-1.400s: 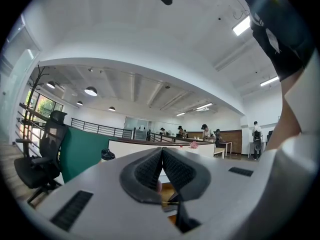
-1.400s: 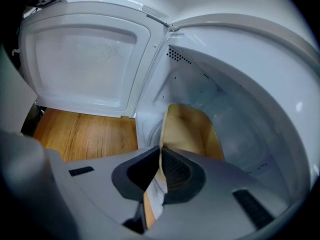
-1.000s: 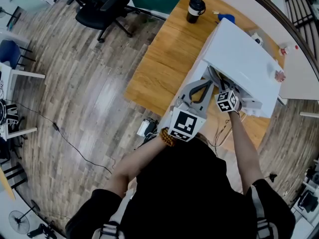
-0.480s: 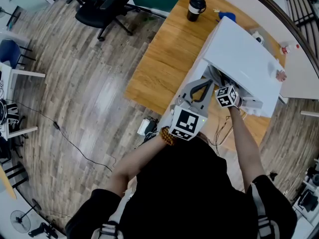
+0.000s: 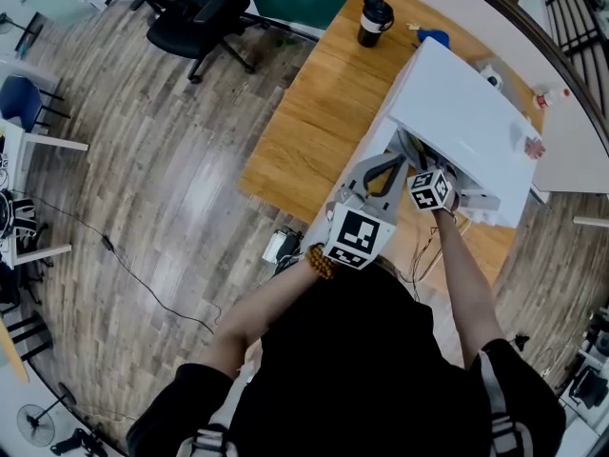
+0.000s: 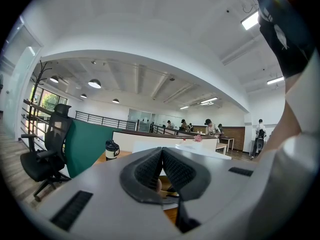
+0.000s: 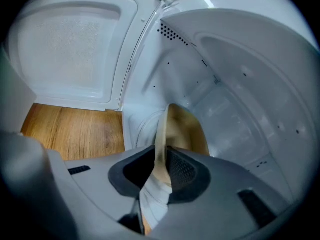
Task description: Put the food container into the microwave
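The white microwave stands on the wooden table with its door swung open. My right gripper reaches into the cavity, tips hidden in the head view behind its marker cube. The tan food container lies inside on the cavity floor, its thin rim between the jaws. These have just been opening, and a gap shows at the left pad. My left gripper is held level beside the microwave, pads meeting at the tips, holding nothing.
A black coffee cup stands at the table's far end, with a blue object near it. Office chairs and a green partition lie beyond. Cables trail over the wood floor.
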The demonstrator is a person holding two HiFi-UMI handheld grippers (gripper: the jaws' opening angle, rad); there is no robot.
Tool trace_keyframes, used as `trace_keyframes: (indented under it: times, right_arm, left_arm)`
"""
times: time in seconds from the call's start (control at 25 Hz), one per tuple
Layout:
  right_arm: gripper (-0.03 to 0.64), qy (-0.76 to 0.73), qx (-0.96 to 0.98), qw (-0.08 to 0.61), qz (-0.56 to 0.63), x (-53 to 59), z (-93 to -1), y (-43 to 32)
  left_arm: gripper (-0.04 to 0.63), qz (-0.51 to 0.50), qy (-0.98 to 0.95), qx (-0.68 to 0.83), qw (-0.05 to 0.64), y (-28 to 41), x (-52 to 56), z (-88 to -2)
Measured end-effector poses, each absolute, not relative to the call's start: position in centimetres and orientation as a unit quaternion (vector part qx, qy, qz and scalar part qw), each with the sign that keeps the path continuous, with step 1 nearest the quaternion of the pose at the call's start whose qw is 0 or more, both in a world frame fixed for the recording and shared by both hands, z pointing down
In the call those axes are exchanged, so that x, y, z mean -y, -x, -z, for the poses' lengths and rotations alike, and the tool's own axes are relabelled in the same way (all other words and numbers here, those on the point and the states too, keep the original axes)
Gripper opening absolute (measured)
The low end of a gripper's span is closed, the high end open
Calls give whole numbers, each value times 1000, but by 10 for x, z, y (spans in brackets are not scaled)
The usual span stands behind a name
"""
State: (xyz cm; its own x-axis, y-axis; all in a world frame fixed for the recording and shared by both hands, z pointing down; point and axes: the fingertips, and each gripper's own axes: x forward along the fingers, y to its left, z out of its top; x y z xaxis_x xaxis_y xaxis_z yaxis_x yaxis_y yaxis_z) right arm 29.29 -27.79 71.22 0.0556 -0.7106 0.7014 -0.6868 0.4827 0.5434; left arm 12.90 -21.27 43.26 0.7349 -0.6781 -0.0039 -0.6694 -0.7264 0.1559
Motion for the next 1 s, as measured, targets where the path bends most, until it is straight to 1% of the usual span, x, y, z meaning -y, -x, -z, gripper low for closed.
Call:
trace_keyframes:
  times: [0.04,0.2,0.48,0.76,1.0]
  right_arm:
    - [90,-512,687,516,10,277,-710,-293]
    - [104,-521,691,501,13,270,-701,-287]
    - [104,-530,709,465,17,254,-677,-269]
    - [100,-535,736,416,15,236,-644,-233]
    - [97,-533,757,377,13,228,-618,-205]
  left_arm:
    - [20,29,-929,363,70,-129,213,-433]
    - [21,27,-930,362,65,-131,212,-434]
    - [21,26,-928,365,63,-132,212,-435]
    - [21,32,-925,371,77,-128,216,-435]
    - [21,30,-925,372,71,-130,216,-434]
